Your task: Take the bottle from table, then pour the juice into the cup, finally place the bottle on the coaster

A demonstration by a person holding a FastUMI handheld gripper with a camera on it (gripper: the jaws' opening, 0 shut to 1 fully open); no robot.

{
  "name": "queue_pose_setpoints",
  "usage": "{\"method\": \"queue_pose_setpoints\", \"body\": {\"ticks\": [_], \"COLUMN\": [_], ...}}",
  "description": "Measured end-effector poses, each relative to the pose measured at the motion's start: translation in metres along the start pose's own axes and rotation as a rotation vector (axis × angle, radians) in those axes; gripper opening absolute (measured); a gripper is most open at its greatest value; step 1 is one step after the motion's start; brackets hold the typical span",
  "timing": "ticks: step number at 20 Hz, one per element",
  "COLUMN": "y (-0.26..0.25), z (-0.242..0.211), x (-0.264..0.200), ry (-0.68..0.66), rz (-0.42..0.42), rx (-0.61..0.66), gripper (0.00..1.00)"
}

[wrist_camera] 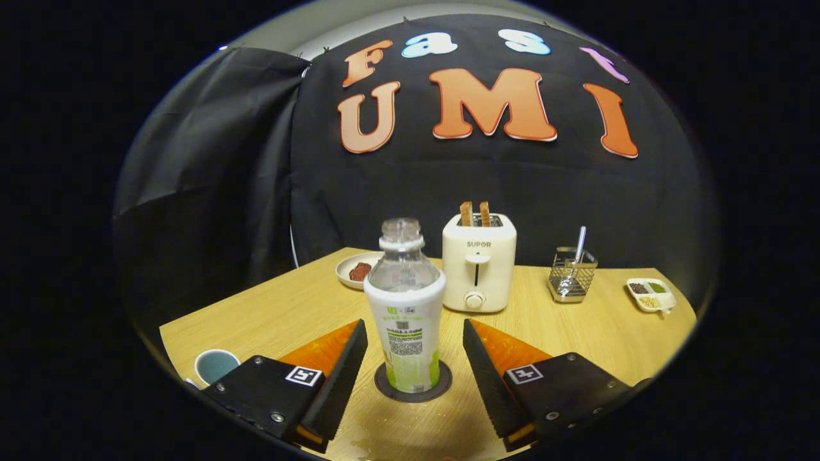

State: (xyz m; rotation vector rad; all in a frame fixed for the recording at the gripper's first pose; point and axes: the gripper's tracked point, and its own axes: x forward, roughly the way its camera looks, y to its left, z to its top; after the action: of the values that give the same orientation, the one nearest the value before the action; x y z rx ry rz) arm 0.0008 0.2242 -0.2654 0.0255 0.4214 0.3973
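A clear plastic bottle [405, 307] with a white and green label and no cap stands upright on a dark round coaster [413, 386] on the wooden table. My gripper [415, 333] is open, its two fingers on either side of the bottle with a gap between each finger and the label. A cup [215, 365] with a pale teal inside sits on the table to the left, beside the left finger.
A white toaster [478, 263] with two slices of toast stands behind the bottle. A plate [356, 269] with something red lies to its left. A wire holder [571, 274] with a spoon and a small divided dish [651, 294] sit at the right.
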Motion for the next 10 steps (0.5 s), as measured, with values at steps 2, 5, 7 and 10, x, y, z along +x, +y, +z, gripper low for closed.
{"method": "queue_pose_setpoints", "body": {"ticks": [2, 5, 7, 10], "y": [-0.008, -0.032, -0.056, -0.072], "z": [0.029, 0.074, 0.1, 0.131], "x": [-0.023, -0.059, -0.084, -0.127], "ry": [-0.068, -0.163, -0.209, -0.27], "rz": [-0.007, -0.062, -0.126, -0.179], "rx": [0.004, 0.012, 0.004, -0.007], "gripper": [0.91, 0.93, 0.93, 0.93]}}
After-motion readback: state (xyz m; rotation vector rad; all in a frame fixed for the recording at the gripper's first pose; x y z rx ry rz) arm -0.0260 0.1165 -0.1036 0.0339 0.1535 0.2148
